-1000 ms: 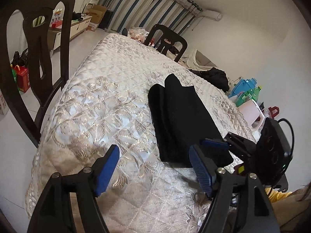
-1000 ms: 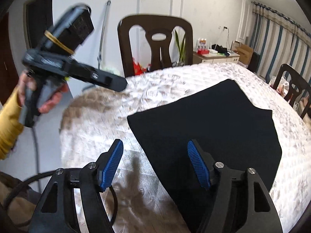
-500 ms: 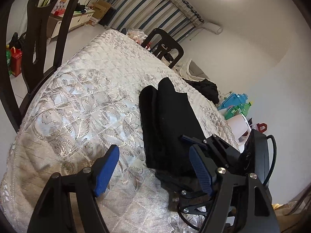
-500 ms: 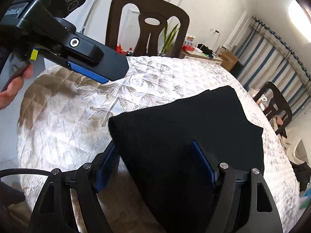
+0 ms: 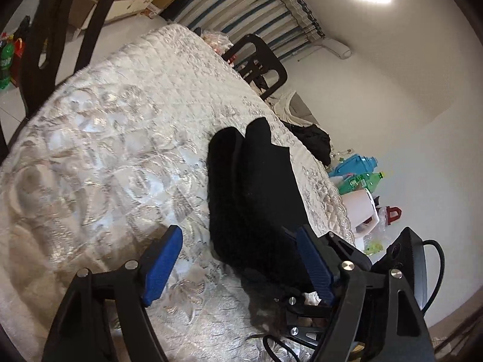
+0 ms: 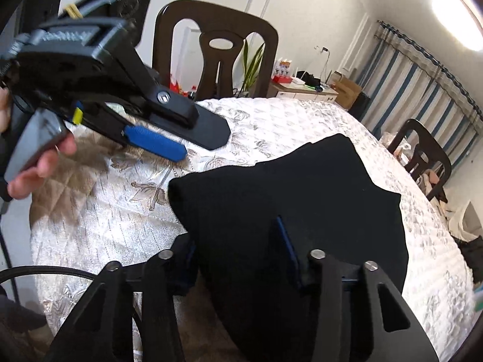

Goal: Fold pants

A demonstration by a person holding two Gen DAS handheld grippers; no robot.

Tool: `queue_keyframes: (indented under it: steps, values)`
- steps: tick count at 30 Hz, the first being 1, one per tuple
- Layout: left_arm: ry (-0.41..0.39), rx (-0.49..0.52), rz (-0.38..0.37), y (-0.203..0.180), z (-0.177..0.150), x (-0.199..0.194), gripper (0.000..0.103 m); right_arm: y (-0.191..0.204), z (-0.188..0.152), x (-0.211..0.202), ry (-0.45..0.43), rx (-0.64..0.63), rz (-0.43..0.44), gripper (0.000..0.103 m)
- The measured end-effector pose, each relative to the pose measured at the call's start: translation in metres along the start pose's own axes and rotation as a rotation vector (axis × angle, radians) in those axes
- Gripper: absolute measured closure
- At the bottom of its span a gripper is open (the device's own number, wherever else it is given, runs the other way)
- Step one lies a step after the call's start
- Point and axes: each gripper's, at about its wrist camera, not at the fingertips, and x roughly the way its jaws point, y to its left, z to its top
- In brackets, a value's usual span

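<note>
Folded black pants [image 5: 256, 193] lie on the table's quilted white cloth [image 5: 114, 138]; they also show in the right wrist view [image 6: 302, 199]. My left gripper [image 5: 235, 259] is open and empty, hovering over the cloth at the pants' near left edge. It shows in the right wrist view [image 6: 181, 141] at upper left. My right gripper [image 6: 238, 253] has its jaws narrowed around the pants' near corner, with cloth between the blue pads. Its body shows in the left wrist view [image 5: 356, 265] at lower right.
Dark wooden chairs stand at the table: one at the left side [image 5: 51, 30], one at the far end [image 5: 256, 63], one behind [image 6: 217, 48]. Bottles and a white jug [image 5: 362, 199] sit on the floor to the right. Striped curtains [image 6: 422, 90] hang at the back.
My right gripper has moved onto the pants' near corner and narrowed its jaws on the cloth. My left gripper has dropped lower and closer to the pants' left edge, still open.
</note>
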Motion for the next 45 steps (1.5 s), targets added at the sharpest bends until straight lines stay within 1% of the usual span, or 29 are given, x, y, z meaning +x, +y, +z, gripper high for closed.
queue_keyframes:
  steps: [3,5,8,13,15,16,18,22,24,25,27,31,32,35,37,38,41,44,45]
  values:
    - [0.029,-0.007,-0.021,-0.004,0.005,0.012,0.022,-0.002,0.000,-0.002,-0.014,0.008,-0.005,0.063]
    - [0.056,-0.028,-0.056,-0.004,0.008,0.022,0.022,-0.001,-0.001,-0.003,-0.023,0.004,-0.017,0.063]
    - [0.084,-0.043,-0.081,-0.007,0.014,0.033,0.022,0.001,-0.004,-0.009,-0.034,-0.001,-0.029,0.065]
    - [0.154,-0.019,-0.111,-0.014,0.022,0.053,0.020,-0.001,-0.006,-0.012,-0.038,0.021,-0.018,0.065]
    - [0.171,-0.029,-0.098,-0.016,0.026,0.058,0.019,-0.001,-0.006,-0.013,-0.040,0.032,-0.010,0.065]
    - [0.177,-0.036,-0.099,-0.016,0.027,0.059,0.017,-0.001,-0.007,-0.013,-0.043,0.034,-0.007,0.065]
    - [0.188,-0.040,-0.099,-0.017,0.030,0.063,0.016,0.000,-0.007,-0.014,-0.048,0.035,-0.004,0.065]
    - [0.216,-0.014,-0.088,-0.021,0.029,0.069,0.016,-0.002,-0.009,-0.014,-0.051,0.051,0.002,0.065]
    - [0.223,-0.023,-0.083,-0.021,0.031,0.070,0.016,-0.004,-0.009,-0.014,-0.048,0.066,0.009,0.065]
    - [0.227,-0.022,-0.071,-0.022,0.030,0.069,0.016,-0.004,-0.009,-0.013,-0.047,0.070,0.010,0.065]
    - [0.241,0.012,-0.042,-0.026,0.028,0.066,0.016,-0.005,-0.008,-0.013,-0.048,0.079,0.009,0.065]
    - [0.175,0.037,0.039,-0.025,0.026,0.047,0.015,-0.008,-0.009,-0.014,-0.054,0.098,0.011,0.065]
    - [0.166,0.022,0.036,-0.021,0.026,0.043,0.015,-0.008,-0.009,-0.014,-0.055,0.099,0.012,0.065]
    - [0.192,-0.074,-0.027,-0.006,0.023,0.043,0.015,-0.008,-0.010,-0.016,-0.058,0.102,0.014,0.065]
    - [0.194,-0.065,-0.024,-0.009,0.023,0.045,0.015,-0.010,-0.010,-0.016,-0.060,0.108,0.017,0.065]
    - [0.199,-0.077,-0.043,-0.009,0.022,0.048,0.015,-0.012,-0.010,-0.016,-0.062,0.119,0.018,0.065]
    - [0.203,-0.084,-0.061,-0.013,0.024,0.055,0.015,-0.017,-0.011,-0.018,-0.066,0.147,0.029,0.065]
    - [0.225,-0.095,-0.108,-0.017,0.026,0.065,0.015,-0.021,-0.013,-0.019,-0.072,0.164,0.027,0.065]
    - [0.229,-0.093,-0.109,-0.019,0.027,0.069,0.015,-0.021,-0.013,-0.020,-0.074,0.166,0.026,0.065]
